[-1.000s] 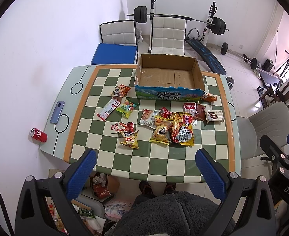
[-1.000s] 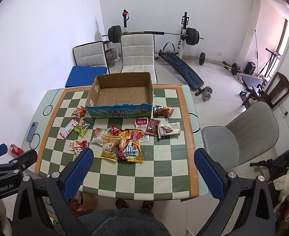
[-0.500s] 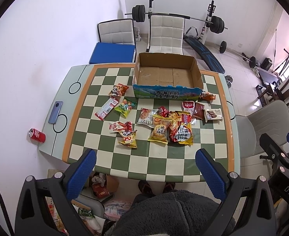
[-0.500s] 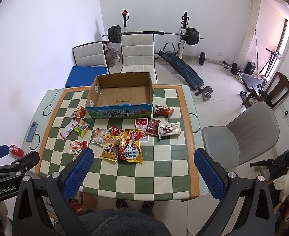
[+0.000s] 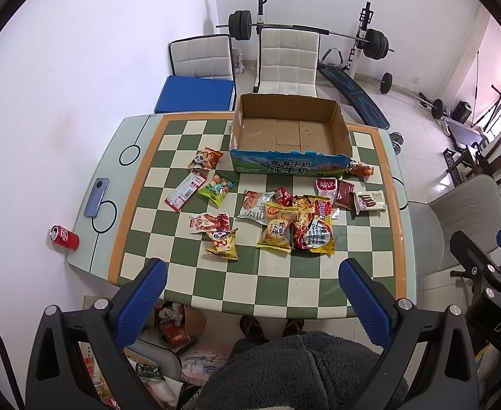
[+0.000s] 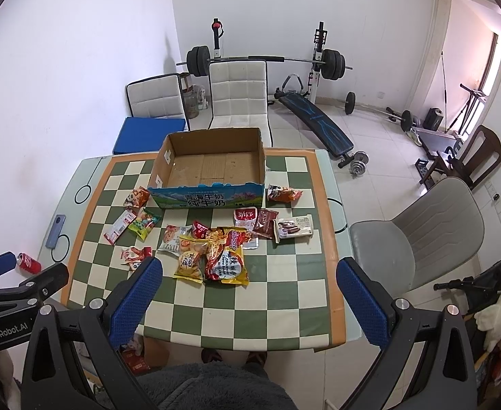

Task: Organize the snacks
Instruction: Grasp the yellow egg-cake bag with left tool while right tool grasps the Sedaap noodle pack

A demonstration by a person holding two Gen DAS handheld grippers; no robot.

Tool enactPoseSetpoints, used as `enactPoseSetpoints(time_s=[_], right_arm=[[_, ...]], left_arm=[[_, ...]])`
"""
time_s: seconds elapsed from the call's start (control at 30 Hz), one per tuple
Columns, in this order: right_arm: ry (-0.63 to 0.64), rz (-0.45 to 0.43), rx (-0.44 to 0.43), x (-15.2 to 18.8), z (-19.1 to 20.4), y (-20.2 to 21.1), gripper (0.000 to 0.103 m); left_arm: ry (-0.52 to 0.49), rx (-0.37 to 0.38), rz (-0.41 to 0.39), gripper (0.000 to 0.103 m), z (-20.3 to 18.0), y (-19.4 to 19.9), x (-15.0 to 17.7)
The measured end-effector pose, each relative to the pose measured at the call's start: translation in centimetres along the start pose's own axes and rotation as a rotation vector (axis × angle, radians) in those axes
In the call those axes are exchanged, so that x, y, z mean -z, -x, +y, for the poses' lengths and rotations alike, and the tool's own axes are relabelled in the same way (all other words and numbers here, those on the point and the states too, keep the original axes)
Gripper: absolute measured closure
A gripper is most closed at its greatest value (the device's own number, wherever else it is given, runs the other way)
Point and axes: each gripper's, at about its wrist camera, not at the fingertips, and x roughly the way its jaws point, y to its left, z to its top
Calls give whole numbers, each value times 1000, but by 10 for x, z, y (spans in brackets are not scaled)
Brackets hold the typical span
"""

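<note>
Several snack packets lie scattered on the green-and-cream checkered table (image 5: 277,294) (image 6: 284,294). A big red-and-yellow bag (image 5: 313,232) (image 6: 226,258) sits in the middle pile. A white cookie pack (image 5: 371,201) (image 6: 293,228) lies at the right, a panda packet (image 5: 205,159) (image 6: 136,197) at the left. An empty open cardboard box (image 5: 289,133) (image 6: 212,165) stands at the far side. My left gripper (image 5: 252,299) and right gripper (image 6: 248,300) hover high above the near table edge, both open and holding nothing.
A phone (image 5: 95,197) (image 6: 55,231) and a red soda can (image 5: 64,237) (image 6: 29,262) sit at the table's left edge. A grey chair (image 6: 417,239) stands right of the table, two white chairs and a weight bench (image 6: 313,116) behind it. Clutter lies on the floor below.
Both views have shifted only slightly; the table and box sit a little lower in the left wrist view. Nothing on the table has moved.
</note>
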Motion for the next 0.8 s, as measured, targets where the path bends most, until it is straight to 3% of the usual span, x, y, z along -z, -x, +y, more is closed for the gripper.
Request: enactPoseSetpoints(time_s=[0.2, 0.3, 0.47, 0.67, 0.8], right_arm=[[-39, 23, -34, -8, -8, -15, 0], [-70, 89, -61, -11, -15, -56, 0], [-96, 301, -139, -6, -19, -177, 0], [-64, 525, -128, 20, -5, -340, 0], [-47, 643, -136, 38, 12, -422, 0]], left_arm=[[30, -35, 1, 0, 3, -27, -9], [52, -64, 45, 0, 7, -65, -17], [88, -102, 191, 0, 17, -154, -20], [89, -143, 338, 0, 23, -255, -10], [93, -132, 405, 0, 25, -306, -4]])
